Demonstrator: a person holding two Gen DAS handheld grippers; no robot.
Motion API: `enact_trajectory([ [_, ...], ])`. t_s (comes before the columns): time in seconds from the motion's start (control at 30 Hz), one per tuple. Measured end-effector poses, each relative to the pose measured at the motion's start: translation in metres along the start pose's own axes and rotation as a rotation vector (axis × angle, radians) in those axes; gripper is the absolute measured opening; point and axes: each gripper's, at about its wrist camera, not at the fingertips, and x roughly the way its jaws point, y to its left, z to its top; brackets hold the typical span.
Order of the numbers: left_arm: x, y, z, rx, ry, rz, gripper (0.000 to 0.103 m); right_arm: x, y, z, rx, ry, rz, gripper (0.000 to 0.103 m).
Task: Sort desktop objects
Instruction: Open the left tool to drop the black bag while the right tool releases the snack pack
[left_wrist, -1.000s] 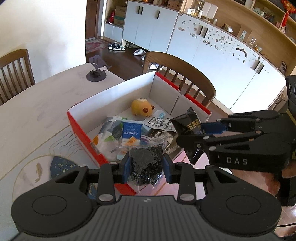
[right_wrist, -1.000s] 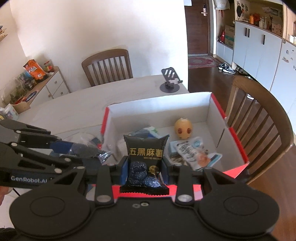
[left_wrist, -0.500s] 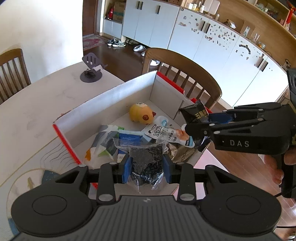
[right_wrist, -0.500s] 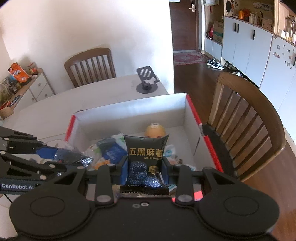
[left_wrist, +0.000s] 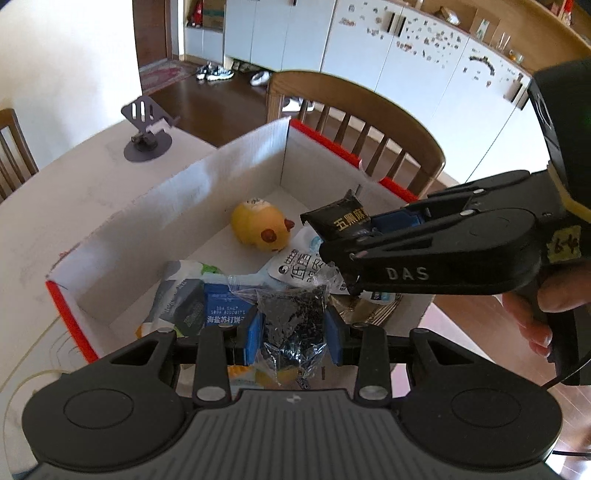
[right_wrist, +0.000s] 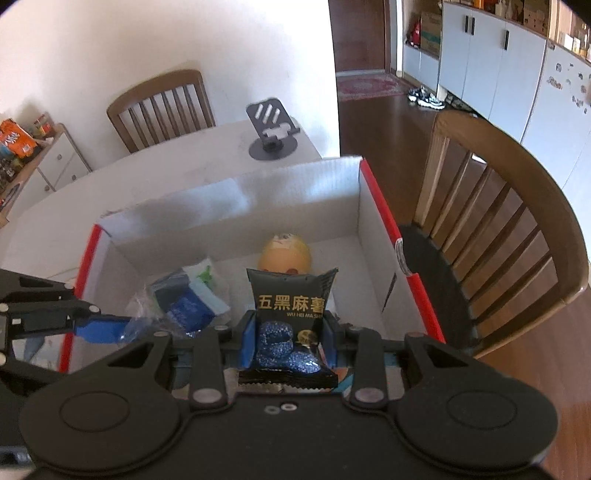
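Two claws of mine hang over the red-and-white cardboard box (right_wrist: 373, 206) on the worktop (left_wrist: 85, 184), both tipped steeply down into it. Inside the box lie a yellow round toy (left_wrist: 258, 229) toward the far wall, a white pouch with dark Chinese print (left_wrist: 299, 266), and a blue pack (left_wrist: 225, 310) whose label I can partly read as "SODA BISCUITS". My right claw (right_wrist: 290, 332) is clamped on a black snack packet (right_wrist: 290, 306) lettered "五黑麻薯" and "WU HEI MA SHU", held upright above the box's near edge. The claw body reads "DAS", with my fingers (left_wrist: 532, 325) around its handle. My left claw (left_wrist: 291, 328) pinches a clear bag of dark bits (left_wrist: 291, 317) over the box's near side.
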Motion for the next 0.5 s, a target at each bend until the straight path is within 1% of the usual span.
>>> enact_trajectory([
  [0.23,0.020,0.000,0.000,0.007,0.041,0.006,0.034,0.026,-0.005,0.005,-0.002,0.055,-0.007,0.034],
  [0.5,0.033,0.000,0.001,0.015,0.070,0.003,0.034,0.037,-0.004,0.008,0.001,0.085,0.009,0.034],
])
